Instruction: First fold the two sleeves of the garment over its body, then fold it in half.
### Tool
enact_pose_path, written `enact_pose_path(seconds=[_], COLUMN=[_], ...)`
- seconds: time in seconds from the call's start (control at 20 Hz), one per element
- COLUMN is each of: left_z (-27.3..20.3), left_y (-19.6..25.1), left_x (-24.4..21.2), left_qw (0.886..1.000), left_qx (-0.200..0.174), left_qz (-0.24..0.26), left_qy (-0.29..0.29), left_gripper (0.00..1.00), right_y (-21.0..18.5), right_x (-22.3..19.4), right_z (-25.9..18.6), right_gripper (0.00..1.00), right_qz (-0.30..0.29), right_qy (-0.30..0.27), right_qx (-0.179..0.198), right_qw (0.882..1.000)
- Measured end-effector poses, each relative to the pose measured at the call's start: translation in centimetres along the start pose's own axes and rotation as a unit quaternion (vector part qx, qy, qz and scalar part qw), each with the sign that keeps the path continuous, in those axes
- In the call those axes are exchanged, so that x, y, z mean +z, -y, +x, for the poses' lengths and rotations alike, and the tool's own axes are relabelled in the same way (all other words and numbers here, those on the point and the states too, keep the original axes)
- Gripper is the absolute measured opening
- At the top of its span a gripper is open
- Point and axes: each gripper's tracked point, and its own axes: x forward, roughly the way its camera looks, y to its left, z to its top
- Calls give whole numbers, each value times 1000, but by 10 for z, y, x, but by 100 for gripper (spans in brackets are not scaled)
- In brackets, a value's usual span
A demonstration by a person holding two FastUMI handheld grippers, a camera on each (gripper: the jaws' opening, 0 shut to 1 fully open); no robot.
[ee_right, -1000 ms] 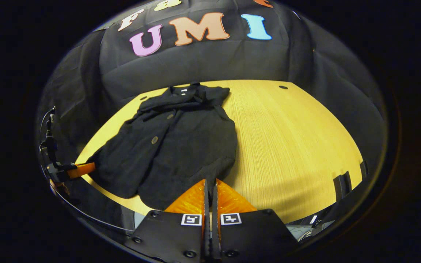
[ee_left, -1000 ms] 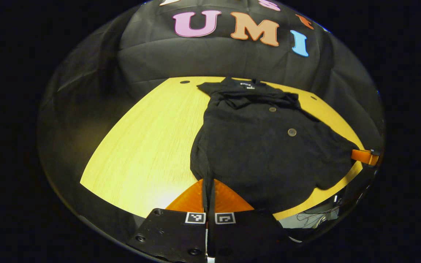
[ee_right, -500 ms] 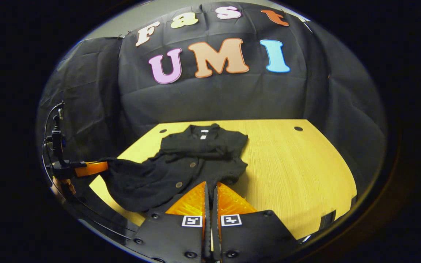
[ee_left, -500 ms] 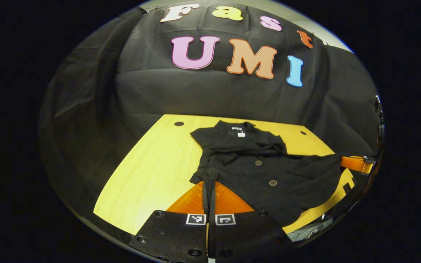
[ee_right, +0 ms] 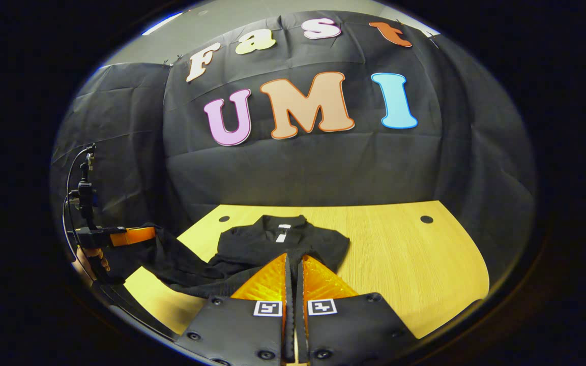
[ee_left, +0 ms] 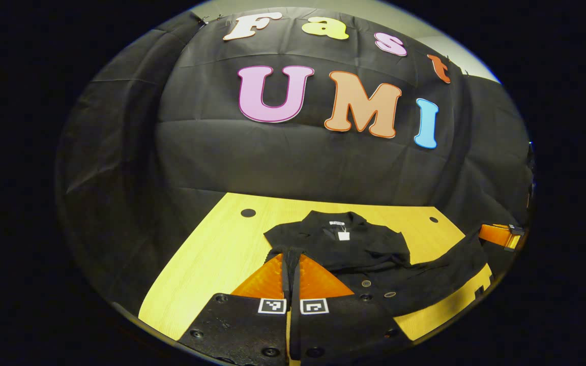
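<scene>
A black buttoned garment (ee_left: 354, 246) lies on the yellow wooden table (ee_left: 206, 254), its collar and white tag toward the wall. Its lower edge is lifted off the table and stretched between the two grippers. My left gripper (ee_left: 291, 251) is shut on one hem corner, with cloth pinched between its fingers. In the right gripper view the garment (ee_right: 277, 246) spreads ahead and my right gripper (ee_right: 293, 256) is shut on the other corner. The right gripper (ee_left: 499, 234) appears far right in the left gripper view. The left gripper (ee_right: 133, 235) appears at left, holding the raised cloth.
The table (ee_right: 405, 254) has bare wood to the right of the garment and small round holes (ee_right: 426, 219) near its back edge. The black cloth wall rises right behind it. A hand (ee_right: 90, 262) and cables show behind the far gripper.
Both grippers have risen and moved toward the collar, carrying the hem with them. The lower half of the garment has come off the table and now hangs over the upper part.
</scene>
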Motion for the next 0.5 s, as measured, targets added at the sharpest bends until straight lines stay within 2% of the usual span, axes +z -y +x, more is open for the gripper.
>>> enact_pose_path(seconds=[0.2,0.5], left_z=[33,89], left_y=[0,-2], left_x=[23,40], left_qw=[1000,1000], left_qx=[2,11], left_qz=[11,18], left_qy=[16,6], left_gripper=[0,0], right_y=[9,31], right_x=[26,56], right_z=[30,86], right_gripper=[4,4], right_qz=[2,-6], right_qy=[9,9], right_qx=[1,-2], right_qw=[1000,1000])
